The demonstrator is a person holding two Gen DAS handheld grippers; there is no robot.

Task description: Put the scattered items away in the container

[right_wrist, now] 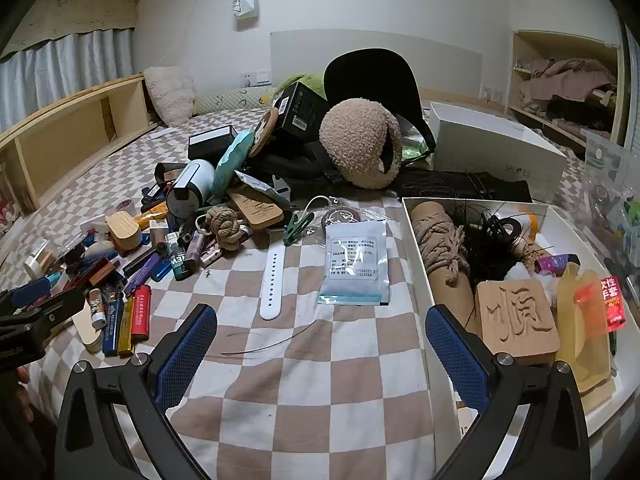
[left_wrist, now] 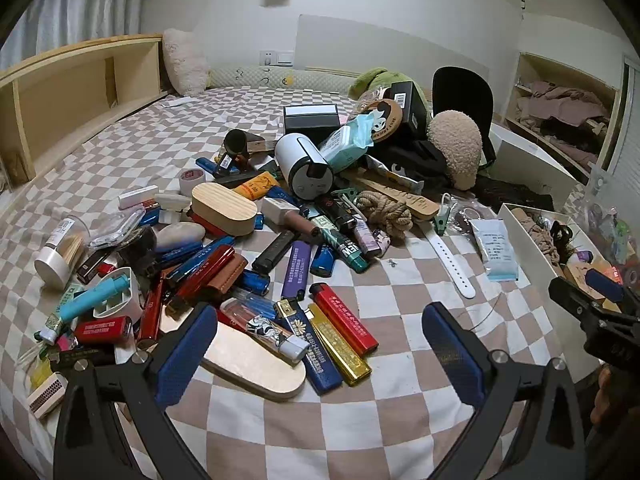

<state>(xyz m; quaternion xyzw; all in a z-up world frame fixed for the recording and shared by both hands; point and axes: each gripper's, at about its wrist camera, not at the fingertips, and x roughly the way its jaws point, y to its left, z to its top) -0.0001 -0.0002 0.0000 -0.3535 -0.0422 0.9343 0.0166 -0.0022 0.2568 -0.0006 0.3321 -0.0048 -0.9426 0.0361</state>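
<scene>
My left gripper (left_wrist: 320,344) has its jaws spread wide with nothing between them, and it hangs over the near edge of the lighter pile. Directly between the blue pads lie the gold lighter (left_wrist: 338,346), the red lighter (left_wrist: 344,318) and a dark blue lighter (left_wrist: 310,354), all side by side with their long axes running away from me and leaning left at the far end, so the pads would close across their short sides. Just left of them an oval wooden lid (left_wrist: 256,364) lies flat, half under a patterned lighter (left_wrist: 276,338). Beyond that the heap thickens: a purple lighter (left_wrist: 298,264), the oval wooden box (left_wrist: 224,208), a white cylinder (left_wrist: 304,164).

My right gripper (right_wrist: 320,352) is also spread and empty, over bare checked bedsheet (right_wrist: 320,400). Ahead of it, well apart from the pads, the white watch strap (right_wrist: 272,284) lies lengthwise away from me, and the sealed white sachet (right_wrist: 354,266) sits just right of it. The white container (right_wrist: 416,232) stands at this gripper's right, its near wall just beside the right pad, already holding a carved wooden block (right_wrist: 516,316) and a rope bundle (right_wrist: 440,240).

I judge the left arm nearer the lighters and the right arm nearer the strap, sachet and container; anything the left takes must travel rightward across the sheet to reach it
</scene>
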